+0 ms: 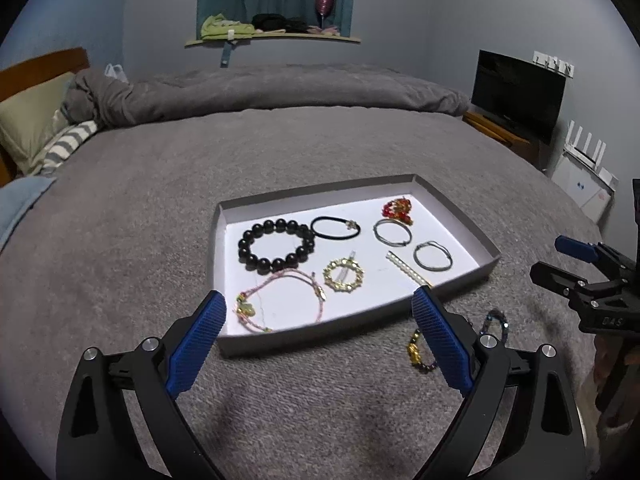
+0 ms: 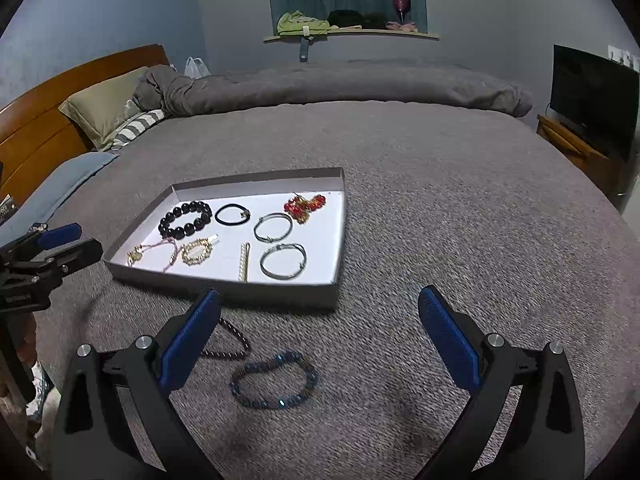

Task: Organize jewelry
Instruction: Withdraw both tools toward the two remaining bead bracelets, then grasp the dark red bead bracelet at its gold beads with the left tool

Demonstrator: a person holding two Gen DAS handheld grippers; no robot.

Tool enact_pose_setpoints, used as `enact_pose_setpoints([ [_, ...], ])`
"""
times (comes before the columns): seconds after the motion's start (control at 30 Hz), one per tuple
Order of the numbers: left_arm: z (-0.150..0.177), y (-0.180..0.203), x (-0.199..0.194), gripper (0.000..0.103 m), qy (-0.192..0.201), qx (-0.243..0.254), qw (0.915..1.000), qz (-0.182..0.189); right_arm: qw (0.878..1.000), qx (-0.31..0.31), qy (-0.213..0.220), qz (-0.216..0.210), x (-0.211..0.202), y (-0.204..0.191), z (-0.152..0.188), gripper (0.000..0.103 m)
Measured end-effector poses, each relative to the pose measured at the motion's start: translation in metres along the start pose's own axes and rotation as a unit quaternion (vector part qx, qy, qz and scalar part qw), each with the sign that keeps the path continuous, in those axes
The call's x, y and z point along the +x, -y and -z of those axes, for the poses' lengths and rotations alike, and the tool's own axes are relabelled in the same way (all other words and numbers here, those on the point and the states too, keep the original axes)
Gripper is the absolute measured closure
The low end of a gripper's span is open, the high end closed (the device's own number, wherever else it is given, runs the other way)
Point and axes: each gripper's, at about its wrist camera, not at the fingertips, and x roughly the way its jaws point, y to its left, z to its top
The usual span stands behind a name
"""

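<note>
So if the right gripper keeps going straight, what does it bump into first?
Probably the blue beaded bracelet lying on the grey blanket, just ahead of the open right gripper. Depth is hard to judge.

Matt grey cardboard tray [image 1: 456, 200] with a smooth white paper floor sits on a nubbly grey cloth blanket [image 2: 440, 200]. Inside the tray, glossy black beads [image 1: 276, 245] shine beside thin metal bangles [image 1: 433, 256]. Behind the tray, a polished wood headboard [image 2: 60, 112].

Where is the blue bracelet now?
In the right wrist view the blue bracelet lies on the grey blanket, outside the tray, just in front of its near wall and beside a dark beaded bracelet.
</note>
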Motion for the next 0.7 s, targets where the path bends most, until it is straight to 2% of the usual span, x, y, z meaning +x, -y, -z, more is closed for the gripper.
enact_pose_setpoints([
  [0.17, 0.018, 0.018, 0.003, 0.007, -0.013, 0.039, 0.9991, -0.009, 1.0, -0.007, -0.002, 0.012, -0.006, 0.009, 0.011, 0.006],
  [0.4, 0.047, 0.045, 0.026, 0.007, -0.059, 0.068, 0.9958, 0.014, 1.0, -0.008, -0.022, 0.004, -0.001, 0.017, 0.031, 0.006],
  [0.6, 0.053, 0.054, 0.044, 0.007, -0.071, 0.055, 0.9956, 0.027, 0.999, -0.013, -0.038, -0.009, 0.003, 0.018, 0.046, 0.006],
  [0.7, 0.053, 0.054, 0.049, 0.008, -0.077, 0.049, 0.9957, 0.017, 0.999, -0.016, -0.041, -0.016, 0.004, 0.017, 0.051, 0.006],
])
